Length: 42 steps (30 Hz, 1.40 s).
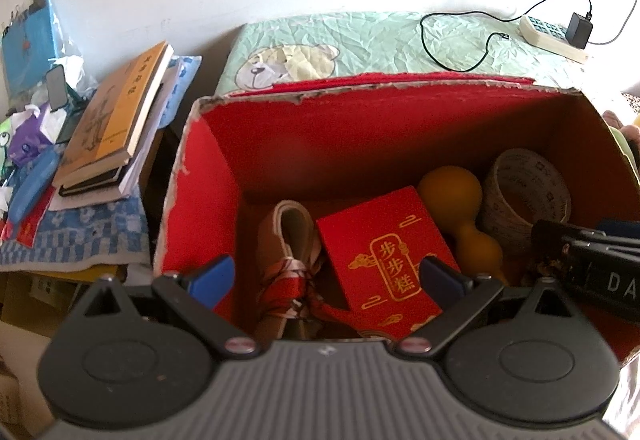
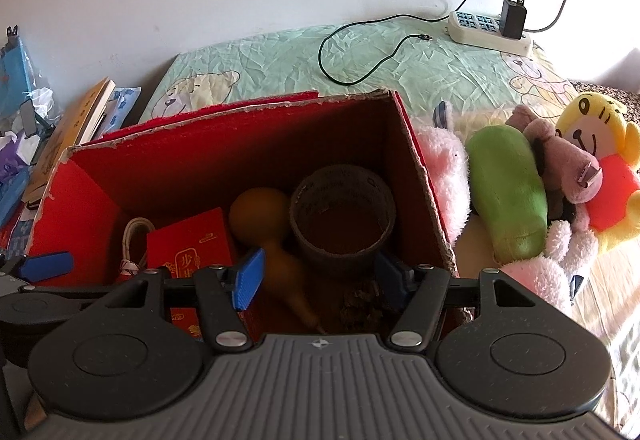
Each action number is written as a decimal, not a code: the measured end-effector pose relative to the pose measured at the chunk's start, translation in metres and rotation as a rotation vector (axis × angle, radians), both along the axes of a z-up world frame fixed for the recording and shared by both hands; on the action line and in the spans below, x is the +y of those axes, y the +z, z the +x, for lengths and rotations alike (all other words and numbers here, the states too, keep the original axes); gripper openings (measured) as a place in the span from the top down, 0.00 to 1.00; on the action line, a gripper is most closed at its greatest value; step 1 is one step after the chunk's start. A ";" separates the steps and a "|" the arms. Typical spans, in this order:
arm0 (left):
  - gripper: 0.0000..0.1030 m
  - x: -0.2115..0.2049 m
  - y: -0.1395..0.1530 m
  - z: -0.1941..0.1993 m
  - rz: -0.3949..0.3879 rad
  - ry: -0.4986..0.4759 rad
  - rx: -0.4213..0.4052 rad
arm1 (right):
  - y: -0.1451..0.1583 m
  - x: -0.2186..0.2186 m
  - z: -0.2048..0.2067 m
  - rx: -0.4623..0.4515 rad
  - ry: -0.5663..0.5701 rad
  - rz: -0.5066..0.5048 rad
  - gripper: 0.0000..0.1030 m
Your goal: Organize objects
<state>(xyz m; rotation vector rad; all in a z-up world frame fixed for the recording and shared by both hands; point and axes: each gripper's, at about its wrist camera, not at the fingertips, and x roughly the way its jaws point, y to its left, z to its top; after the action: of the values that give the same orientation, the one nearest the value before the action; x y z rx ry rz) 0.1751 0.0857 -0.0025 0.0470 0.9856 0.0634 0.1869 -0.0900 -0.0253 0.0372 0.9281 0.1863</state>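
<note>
Red cardboard box (image 1: 360, 127) gathers a red packet (image 1: 384, 248), gourd (image 1: 456, 207) and tape roll (image 1: 524, 191) along its floor, as left gripper (image 1: 326, 278) and right gripper (image 2: 320, 276) hover spread and empty above, seemingly choosing what to sort.

- Open box (image 1: 208, 159) sits on the bed (image 1: 380, 39), near edge toward camera.
- In box, left to right: tied bundle (image 1: 290, 260), envelope (image 1: 386, 252), gourd (image 1: 460, 207), tape roll (image 1: 524, 191).
- Book stack (image 1: 116, 119) left of box.
- Plush toys (image 2: 532, 183) right of box.
- Power strip (image 2: 480, 29) far right, by the wall.
</note>
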 end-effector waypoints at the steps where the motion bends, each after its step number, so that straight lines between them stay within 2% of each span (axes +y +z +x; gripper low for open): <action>1: 0.04 0.000 0.000 0.000 0.002 0.000 0.001 | 0.000 0.000 0.000 0.000 0.001 0.000 0.37; 42: 0.04 -0.010 -0.004 0.000 0.052 -0.015 0.020 | 0.000 0.004 0.000 -0.008 0.025 -0.011 0.37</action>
<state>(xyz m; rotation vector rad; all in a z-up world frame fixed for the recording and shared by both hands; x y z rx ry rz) 0.1750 0.0759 -0.0063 0.1026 1.0030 0.0748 0.1868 -0.0857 -0.0257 0.0146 0.9222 0.2040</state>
